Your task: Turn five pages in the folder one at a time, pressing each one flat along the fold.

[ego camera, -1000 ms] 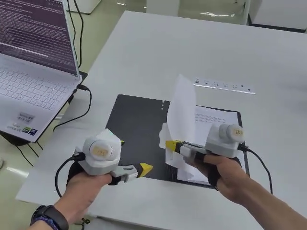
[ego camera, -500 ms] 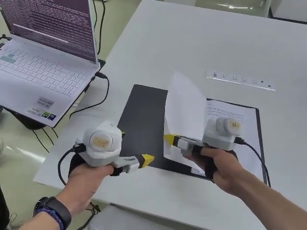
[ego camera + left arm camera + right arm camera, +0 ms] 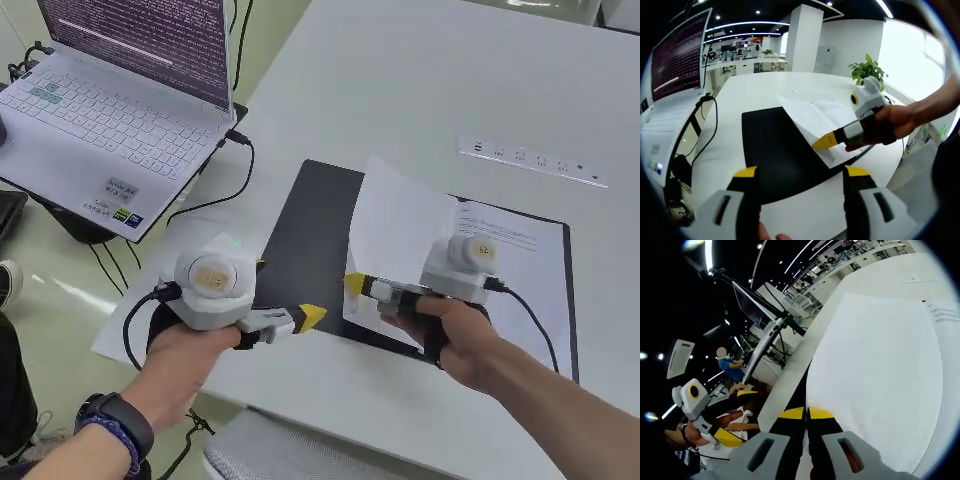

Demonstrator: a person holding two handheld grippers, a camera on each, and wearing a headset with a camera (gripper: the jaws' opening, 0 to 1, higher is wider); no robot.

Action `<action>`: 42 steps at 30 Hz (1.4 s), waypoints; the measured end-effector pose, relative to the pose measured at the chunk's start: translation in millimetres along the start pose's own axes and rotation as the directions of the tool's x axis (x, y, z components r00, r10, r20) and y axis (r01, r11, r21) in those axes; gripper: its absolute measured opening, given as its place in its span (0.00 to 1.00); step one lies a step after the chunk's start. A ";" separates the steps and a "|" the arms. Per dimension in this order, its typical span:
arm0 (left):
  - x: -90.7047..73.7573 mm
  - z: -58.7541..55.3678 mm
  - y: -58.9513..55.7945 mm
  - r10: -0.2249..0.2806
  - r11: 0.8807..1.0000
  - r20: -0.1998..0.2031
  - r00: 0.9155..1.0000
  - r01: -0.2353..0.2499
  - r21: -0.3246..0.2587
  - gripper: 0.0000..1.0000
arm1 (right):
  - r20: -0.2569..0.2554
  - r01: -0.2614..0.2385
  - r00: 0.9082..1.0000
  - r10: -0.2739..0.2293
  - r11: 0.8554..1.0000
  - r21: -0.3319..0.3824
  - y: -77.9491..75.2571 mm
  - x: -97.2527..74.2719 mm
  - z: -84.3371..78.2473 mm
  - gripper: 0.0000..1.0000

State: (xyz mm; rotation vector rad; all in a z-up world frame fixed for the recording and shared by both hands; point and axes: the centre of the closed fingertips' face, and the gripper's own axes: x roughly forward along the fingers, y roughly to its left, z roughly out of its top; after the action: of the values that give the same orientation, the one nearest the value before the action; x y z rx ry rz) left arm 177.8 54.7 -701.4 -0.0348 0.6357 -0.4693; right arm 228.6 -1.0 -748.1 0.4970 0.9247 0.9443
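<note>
One page [image 3: 400, 230], btm edge pinched tight betw. right gripper [image 3: 354, 285] jaws, held tilted over open folder [image 3: 300, 235] on table [image 3: 400, 90]: mid-turn. Empty left gripper [image 3: 308, 319], jaws apart, low by folder's front edge, prob. ready to press fold.

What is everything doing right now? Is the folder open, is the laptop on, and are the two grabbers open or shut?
folder, open, lying flat on the table
page, lifted up, partway turned
printed sheet, lying flat in the folder
right hand-held gripper, shut on the page's lower edge
left hand-held gripper, open, holding nothing
laptop, lid open, screen on
</note>
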 end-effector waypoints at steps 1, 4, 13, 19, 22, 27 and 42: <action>0.2 0.0 -0.5 -0.001 1.000 0.001 1.000 0.001 0.000 0.67 | 0.002 0.004 1.000 -0.004 1.000 0.018 -1.4 2.1 -0.5 0.00; 1.1 -2.0 -1.2 -0.006 1.000 -0.005 1.000 0.006 0.007 0.67 | -0.001 0.019 1.000 -0.019 0.998 0.054 -8.6 10.5 -3.2 0.00; -3.3 -2.6 -1.6 -0.013 1.000 0.002 1.000 0.013 -0.006 0.66 | -0.039 0.096 0.995 -0.094 0.992 0.076 -28.5 25.1 -16.2 0.00; -3.2 -4.5 -1.2 -0.011 1.000 0.002 1.000 0.011 -0.009 0.66 | -0.046 0.110 0.993 -0.107 0.991 0.072 -32.1 28.4 -19.3 0.02; -2.3 -6.0 -1.6 -0.014 1.000 -0.003 1.000 0.014 -0.013 0.66 | -0.042 0.099 0.994 -0.097 0.993 0.070 -31.0 30.1 -17.9 0.05; -1.3 -7.9 -4.4 -0.020 1.000 -0.013 1.000 0.020 -0.007 0.66 | -0.035 0.041 0.999 -0.040 0.998 0.047 -19.3 31.8 -17.3 0.20; 3.8 -14.2 -1.7 0.003 1.000 -0.034 0.999 -0.003 0.019 0.58 | -0.035 -0.133 0.991 0.132 0.991 -0.031 20.8 7.2 -21.5 0.41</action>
State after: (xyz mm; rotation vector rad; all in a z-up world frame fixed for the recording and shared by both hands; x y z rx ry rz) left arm 171.6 53.1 -714.7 -0.0077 0.6641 -0.4739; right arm 202.6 15.5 -747.9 0.5210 0.9126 1.0891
